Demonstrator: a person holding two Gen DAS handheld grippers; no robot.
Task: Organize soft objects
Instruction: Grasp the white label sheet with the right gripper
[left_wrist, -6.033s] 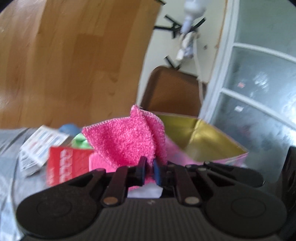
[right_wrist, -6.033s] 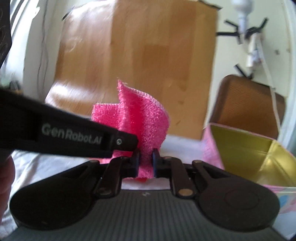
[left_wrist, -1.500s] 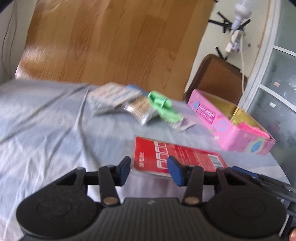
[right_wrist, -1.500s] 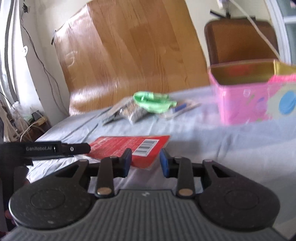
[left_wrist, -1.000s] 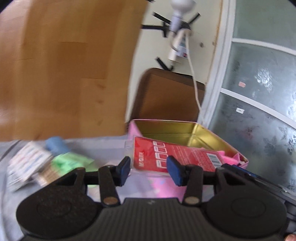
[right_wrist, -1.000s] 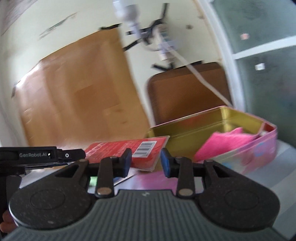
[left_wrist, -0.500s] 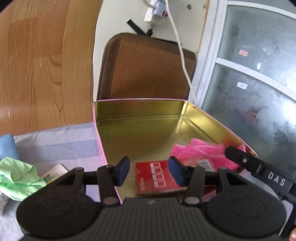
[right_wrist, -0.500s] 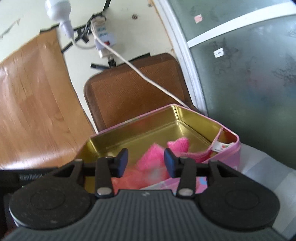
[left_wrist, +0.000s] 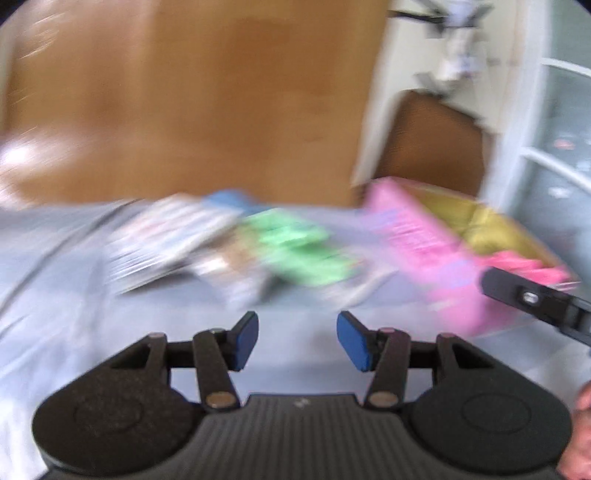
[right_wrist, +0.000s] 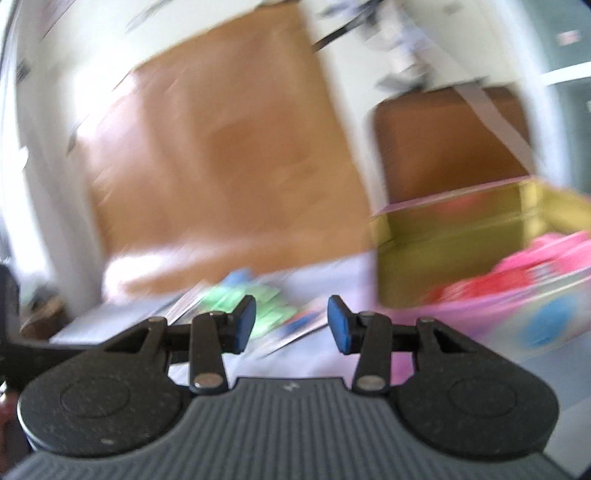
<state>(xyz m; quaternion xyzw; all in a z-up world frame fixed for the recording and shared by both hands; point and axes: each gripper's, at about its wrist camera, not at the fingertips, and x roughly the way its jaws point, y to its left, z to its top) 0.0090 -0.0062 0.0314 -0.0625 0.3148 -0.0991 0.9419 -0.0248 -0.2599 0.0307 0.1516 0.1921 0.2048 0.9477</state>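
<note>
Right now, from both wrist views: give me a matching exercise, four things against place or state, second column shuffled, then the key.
Things:
1. left gripper
2. fuzzy pink cloth
3. crumpled green soft item
4. pink rectangular tin with gold inside

States or places:
A. lying on the grey sheet, left of the tin
B. fingers apart, holding nothing
C. lid off, sitting at the right of the sheet
D. lying inside the tin

Pairs: 1-B, 2-D, 3-A, 4-C
</note>
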